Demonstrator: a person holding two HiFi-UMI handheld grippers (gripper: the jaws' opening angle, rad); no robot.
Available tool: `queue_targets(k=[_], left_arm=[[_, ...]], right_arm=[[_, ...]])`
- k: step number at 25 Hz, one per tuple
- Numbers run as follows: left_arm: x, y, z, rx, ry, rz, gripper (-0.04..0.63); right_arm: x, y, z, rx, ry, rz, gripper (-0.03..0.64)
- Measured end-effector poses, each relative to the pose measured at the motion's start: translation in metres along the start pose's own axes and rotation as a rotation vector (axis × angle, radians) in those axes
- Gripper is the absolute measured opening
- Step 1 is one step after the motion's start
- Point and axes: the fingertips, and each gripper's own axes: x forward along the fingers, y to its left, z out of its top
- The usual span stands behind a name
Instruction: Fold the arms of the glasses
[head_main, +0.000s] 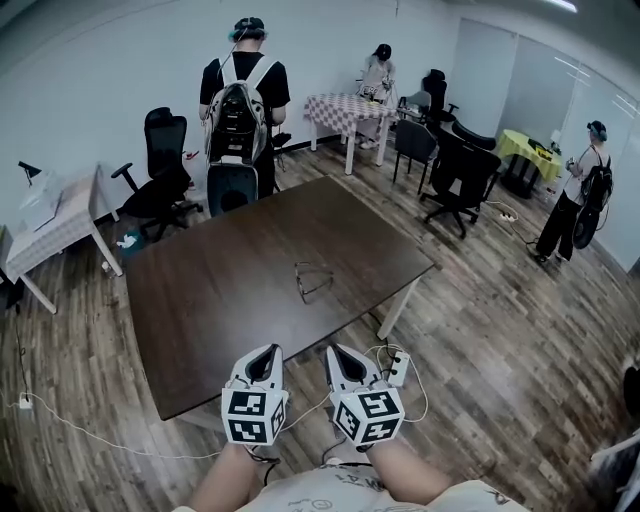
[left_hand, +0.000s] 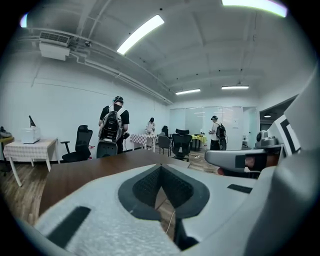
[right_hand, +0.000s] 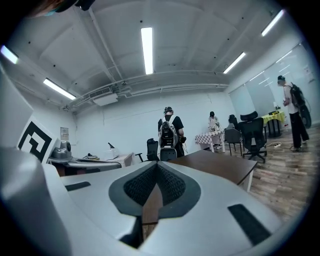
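The glasses (head_main: 312, 280), a thin wire frame with both arms spread out, lie near the middle of the dark brown table (head_main: 220, 290). My left gripper (head_main: 265, 353) and right gripper (head_main: 343, 355) hover side by side at the table's near edge, well short of the glasses. In the left gripper view, the left gripper (left_hand: 160, 167) has its jaws closed tip to tip with nothing between them. In the right gripper view, the right gripper (right_hand: 156, 165) also has its jaws together and empty. The glasses are hidden in both gripper views, where only the table top (right_hand: 215, 162) shows beyond the jaws.
A person with a backpack (head_main: 240, 100) stands at the table's far side beside an office chair (head_main: 160, 170). A power strip (head_main: 398, 368) with cables lies on the wood floor near the right gripper. More chairs, small tables and other people stand further off.
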Motion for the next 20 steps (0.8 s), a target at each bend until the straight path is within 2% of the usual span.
queue_targets(k=[9, 13, 20], left_arm=[[0.041, -0.031, 0.007, 0.022, 0.014, 0.014, 0.014], [0.058, -0.042, 0.006, 0.012, 0.029, 0.026, 0.014], [0.076, -0.055, 0.003, 0.025, 0.042, 0.032, 0.014]], right_arm=[[0.001, -0.047, 0.01, 0.032, -0.015, 0.034, 0.015], [0.003, -0.064, 0.015, 0.013, -0.009, 0.05, 0.015], [0.002, -0.098, 0.015, 0.032, -0.009, 0.028, 0.015]])
